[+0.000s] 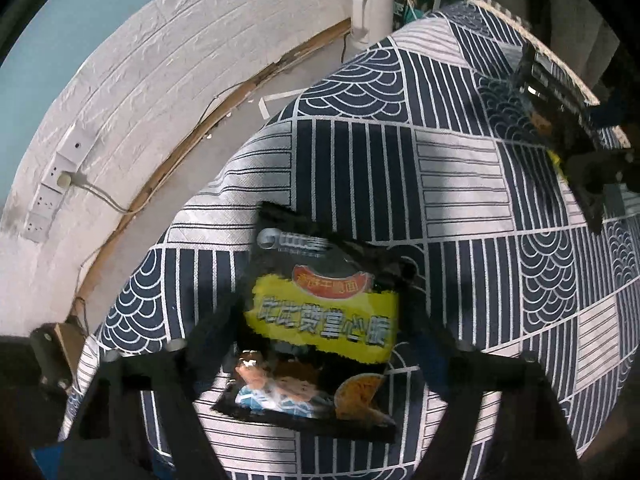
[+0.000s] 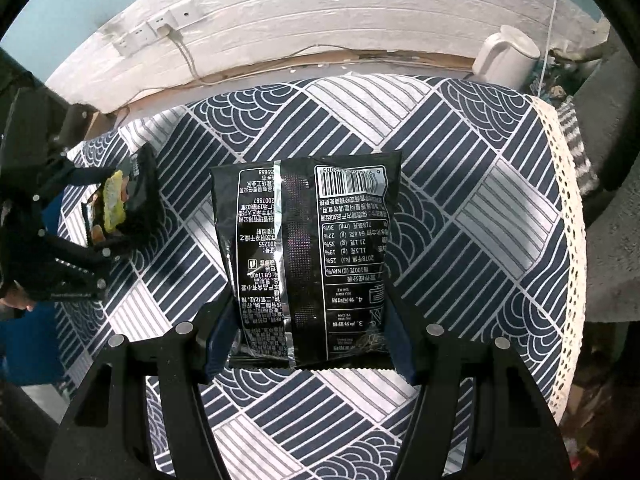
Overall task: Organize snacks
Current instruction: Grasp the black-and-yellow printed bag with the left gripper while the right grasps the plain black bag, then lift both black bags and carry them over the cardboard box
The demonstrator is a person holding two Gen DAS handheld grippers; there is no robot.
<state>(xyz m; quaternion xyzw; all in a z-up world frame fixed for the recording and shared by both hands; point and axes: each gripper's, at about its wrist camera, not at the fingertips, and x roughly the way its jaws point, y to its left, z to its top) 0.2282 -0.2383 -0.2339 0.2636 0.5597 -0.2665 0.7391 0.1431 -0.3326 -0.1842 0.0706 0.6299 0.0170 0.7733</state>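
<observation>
Far left on the white brick-pattern wall: a socket strip point(image 2: 148, 34), one plug in it, cable trailing down to the floor edge. Below that, over the left part of the navy-and-white patterned tablecloth point(image 2: 480, 184): left gripper point(image 1: 320, 300), pointing steeply down, clenched on a black-and-yellow snack packet point(image 1: 324, 332). Printed front with yellow band and cartoon figures toward the camera, a finger against each long side; blurred, so cannot tell whether its bottom edge touches the cloth.

Mid-table: right gripper point(image 2: 310, 320), also pointing down, grasping a second black snack packet point(image 2: 304, 232) by its near end, blue pads pressed against both side edges. Back side up, barcode and nutrition table showing, silver seam down the middle, far end stretched out over the cloth. Well apart from the first packet.

Far right, beyond the table's corner: a white electric kettle point(image 2: 506, 60) against the wall. Lace trim point(image 2: 568, 208) along the cloth's right edge.
</observation>
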